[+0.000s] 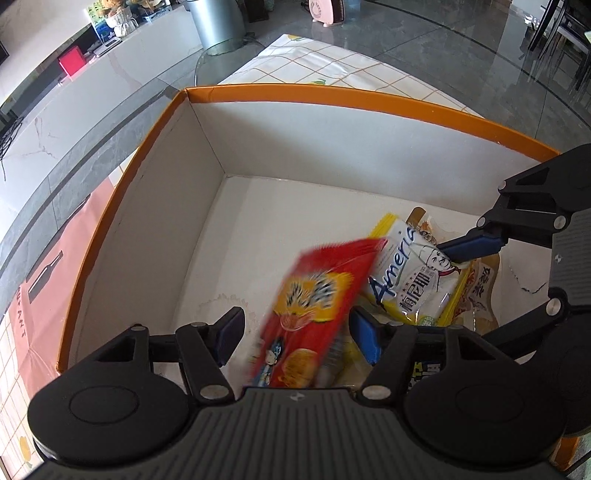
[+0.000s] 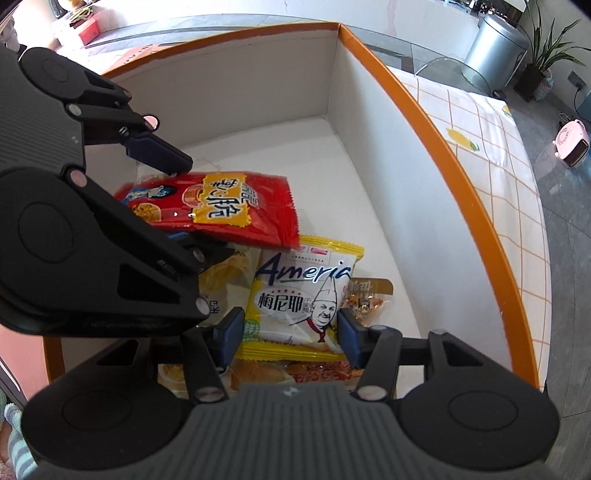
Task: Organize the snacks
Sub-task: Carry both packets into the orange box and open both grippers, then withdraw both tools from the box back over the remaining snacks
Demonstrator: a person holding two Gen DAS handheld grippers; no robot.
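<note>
Both grippers are over a white box with an orange rim (image 1: pixel 332 96), which also shows in the right wrist view (image 2: pixel 424 122). My left gripper (image 1: pixel 297 338) is open; a red snack packet (image 1: pixel 314 314), blurred, is between its jaws, loose and tilted. In the right wrist view the red packet (image 2: pixel 221 206) lies between the left gripper's fingers (image 2: pixel 162 151). My right gripper (image 2: pixel 291 338) is open over a yellow-and-white Ameria packet (image 2: pixel 299 295). That packet (image 1: pixel 413 280) lies in the box, on other packets.
A brown packet (image 2: pixel 369 295) and yellow packets (image 2: pixel 225 280) lie under the Ameria one. The box stands on a checked tablecloth (image 2: pixel 491 155). The box's far left floor (image 1: pixel 258 236) is bare. Glass table and grey bin (image 1: pixel 218 18) stand beyond.
</note>
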